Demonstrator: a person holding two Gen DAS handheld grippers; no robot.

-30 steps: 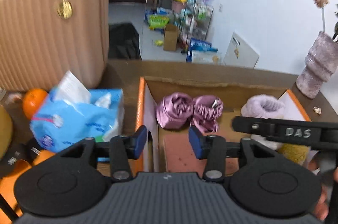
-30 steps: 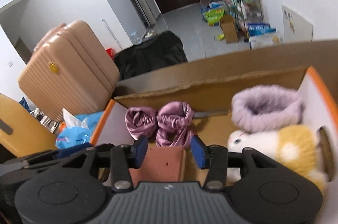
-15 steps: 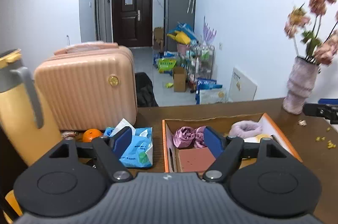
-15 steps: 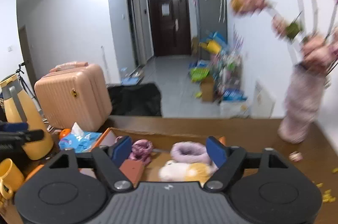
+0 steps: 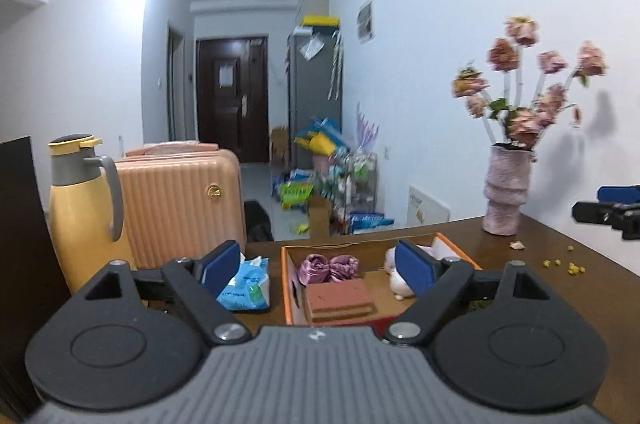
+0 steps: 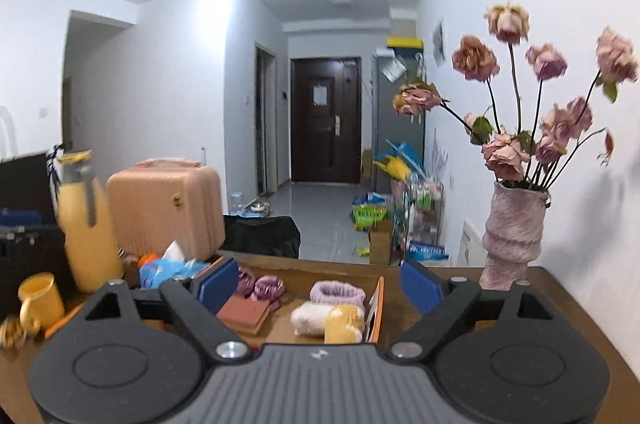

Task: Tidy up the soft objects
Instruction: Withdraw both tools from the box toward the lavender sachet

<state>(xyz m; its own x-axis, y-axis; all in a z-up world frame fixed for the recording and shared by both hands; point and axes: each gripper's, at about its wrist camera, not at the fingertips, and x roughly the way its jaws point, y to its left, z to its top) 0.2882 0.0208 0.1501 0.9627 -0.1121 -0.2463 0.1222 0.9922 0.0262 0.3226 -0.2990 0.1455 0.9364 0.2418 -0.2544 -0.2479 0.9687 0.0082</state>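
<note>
The left hand-held gripper (image 5: 318, 266) points nearly level, tipped slightly down, its jaws opening with nothing held between the blue pads. The right hand-held gripper (image 6: 320, 286) sits in a like pose, its jaws also opening and empty.

Both grippers have pulled back and up from the box (image 5: 289, 288). The left gripper (image 5: 318, 268), a second ago close over the box, now hangs well behind it, jaws opening with nothing between. The right gripper (image 6: 320, 284) likewise, its jaws opening and bare.
</note>
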